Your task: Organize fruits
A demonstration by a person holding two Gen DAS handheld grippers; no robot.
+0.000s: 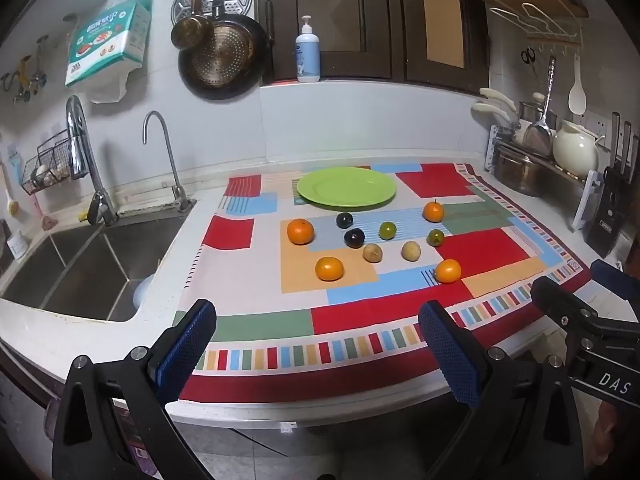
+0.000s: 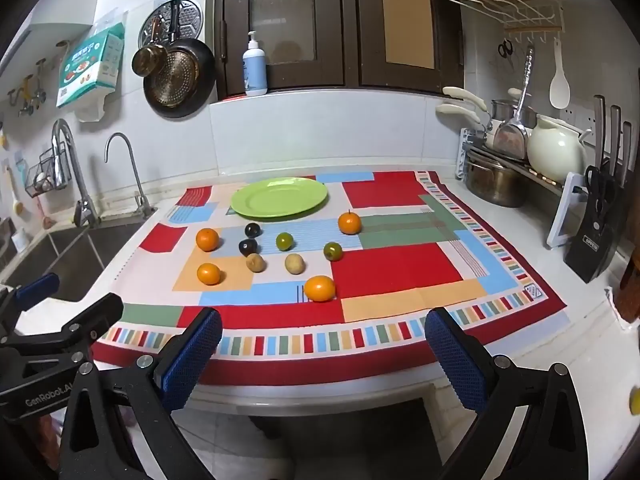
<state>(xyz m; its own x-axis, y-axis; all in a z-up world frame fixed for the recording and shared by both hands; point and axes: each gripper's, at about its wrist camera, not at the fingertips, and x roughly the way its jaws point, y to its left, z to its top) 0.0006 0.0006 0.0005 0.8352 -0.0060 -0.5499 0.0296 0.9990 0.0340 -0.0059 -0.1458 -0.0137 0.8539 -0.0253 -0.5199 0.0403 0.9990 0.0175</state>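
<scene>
A green plate [image 1: 346,186] [image 2: 279,197] lies empty at the back of a patchwork cloth [image 1: 360,320] [image 2: 400,272]. In front of it lie several small fruits: oranges [image 1: 300,231] [image 2: 319,288], two dark plums [image 1: 354,237] [image 2: 248,247], two green fruits [image 1: 387,230] [image 2: 284,241] and two tan ones [image 1: 372,253] [image 2: 295,263]. My left gripper [image 1: 318,330] is open and empty, above the counter's front edge. My right gripper [image 2: 323,338] is open and empty beside it, to the right.
A steel sink [image 1: 80,268] with two taps [image 1: 80,152] lies left of the cloth. A dish rack with pots and a white jug [image 2: 556,152] and a knife block [image 2: 596,236] stand at the right. A soap bottle [image 1: 307,54] stands on the back ledge.
</scene>
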